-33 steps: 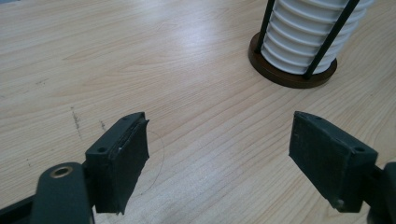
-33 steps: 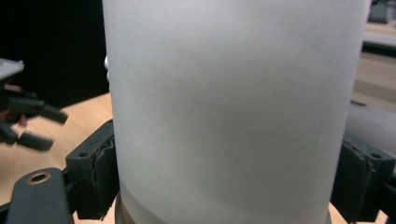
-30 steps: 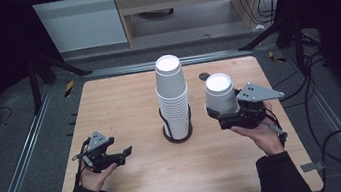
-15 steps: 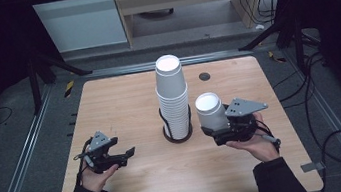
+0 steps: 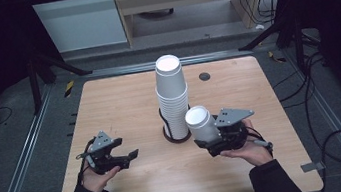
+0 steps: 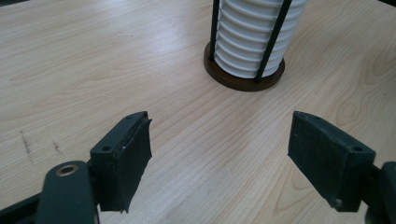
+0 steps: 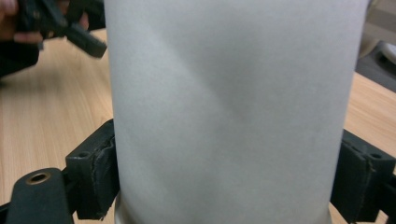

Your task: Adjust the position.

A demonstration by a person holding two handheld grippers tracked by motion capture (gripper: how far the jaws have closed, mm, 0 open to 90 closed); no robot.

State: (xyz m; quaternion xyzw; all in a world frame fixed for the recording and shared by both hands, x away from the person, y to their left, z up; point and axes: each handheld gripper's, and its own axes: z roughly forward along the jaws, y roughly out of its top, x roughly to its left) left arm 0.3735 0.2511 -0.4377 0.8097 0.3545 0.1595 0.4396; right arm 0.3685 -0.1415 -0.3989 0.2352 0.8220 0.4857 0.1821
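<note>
One white cup (image 5: pixel 200 123) clamped across its wall in right tool (image 5: pixel 211 143), just beside the stack of cups (image 5: pixel 172 95) in its dark holder (image 5: pixel 176 134) at mid worktop (image 5: pixel 124 107). Probably the carry-off step after pulling from the stack; next, likely setting down on bare wood. Long axis tilted, closed end up and toward the stack. Left tool (image 5: pixel 127 156) gaping wide, empty, low over the worktop.

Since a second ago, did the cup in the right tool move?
Yes. The single cup in the right tool came down and toward the person's side, ending beside the base of the cup stack, which stayed put on the table.
</note>
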